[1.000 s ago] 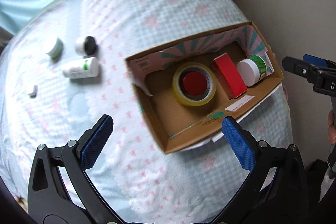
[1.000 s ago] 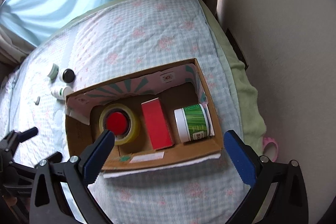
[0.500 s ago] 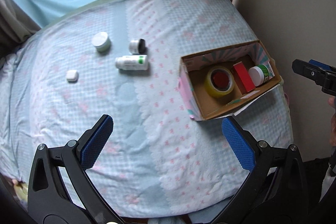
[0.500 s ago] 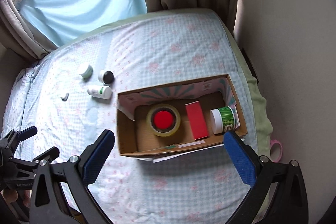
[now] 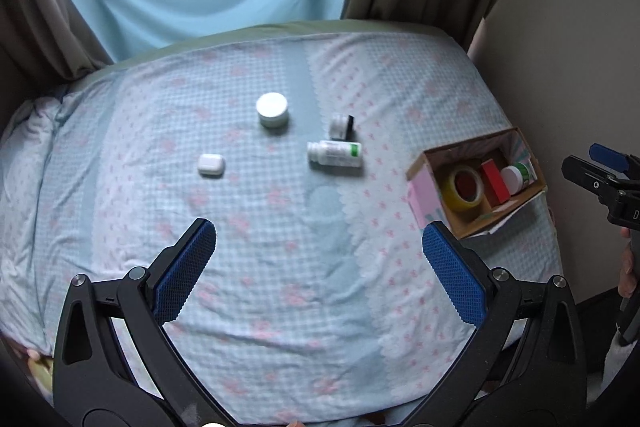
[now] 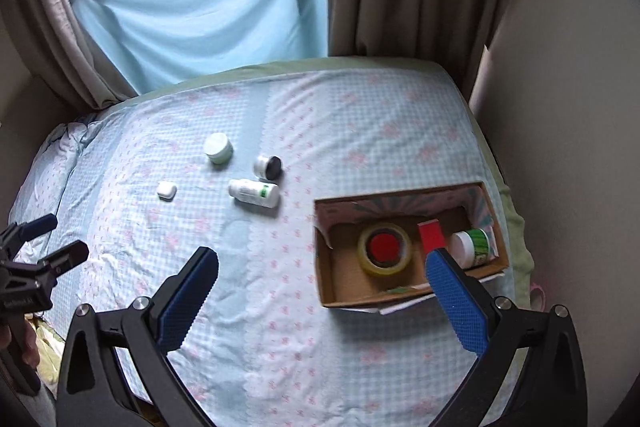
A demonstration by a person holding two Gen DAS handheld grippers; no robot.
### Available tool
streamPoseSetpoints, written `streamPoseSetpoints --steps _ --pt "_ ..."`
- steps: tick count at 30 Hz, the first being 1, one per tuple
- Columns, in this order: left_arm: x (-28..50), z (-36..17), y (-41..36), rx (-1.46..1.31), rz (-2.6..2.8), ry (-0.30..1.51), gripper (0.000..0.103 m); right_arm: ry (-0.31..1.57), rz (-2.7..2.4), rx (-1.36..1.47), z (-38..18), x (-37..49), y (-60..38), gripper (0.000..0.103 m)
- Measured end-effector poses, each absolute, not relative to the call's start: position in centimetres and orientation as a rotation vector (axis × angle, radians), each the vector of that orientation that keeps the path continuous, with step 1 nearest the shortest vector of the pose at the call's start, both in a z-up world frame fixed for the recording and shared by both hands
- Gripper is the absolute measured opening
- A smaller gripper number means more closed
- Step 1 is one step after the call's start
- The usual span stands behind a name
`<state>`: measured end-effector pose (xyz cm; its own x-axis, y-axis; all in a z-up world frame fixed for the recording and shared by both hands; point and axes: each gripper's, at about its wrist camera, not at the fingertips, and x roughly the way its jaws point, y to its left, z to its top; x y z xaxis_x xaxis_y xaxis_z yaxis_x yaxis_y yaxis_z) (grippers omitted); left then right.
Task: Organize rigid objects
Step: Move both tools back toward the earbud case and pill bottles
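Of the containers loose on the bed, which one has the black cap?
The small jar lying on its side just beyond the white bottle. The bottle and the round tub are capped white.

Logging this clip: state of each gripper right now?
Left gripper: open, holding nothing, above the bedspread.
Right gripper: open, holding nothing.
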<state>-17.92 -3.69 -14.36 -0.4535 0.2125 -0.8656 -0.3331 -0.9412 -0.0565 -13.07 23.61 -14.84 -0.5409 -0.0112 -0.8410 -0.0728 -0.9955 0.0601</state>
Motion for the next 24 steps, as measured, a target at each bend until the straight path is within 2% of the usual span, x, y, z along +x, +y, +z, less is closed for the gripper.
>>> streamPoseSetpoints --steps 7,15,19,24 --pt "-23.0 -15.5 -10.4 -1.418 2.412 0.196 0.103 0.127 2.802 -1.43 -14.7 -16.9 16.7 0.103" --pt "-32.1 -20.3 -16.5 -1.537 2.374 0.168 0.103 0.039 2.855 -1.527 -18.0 -22.9 12.0 0.103" --pt "-36.5 -24.1 -18.1 -1.607 2.356 0.123 0.103 -0.111 2.89 -1.615 -21.1 -26.1 10.9 0.103" --pt "-40.9 -30.9 -17.8 -1.739 2.283 0.101 0.103 -0.395 2.905 -1.776 -26.3 -30.2 10.2 0.103"
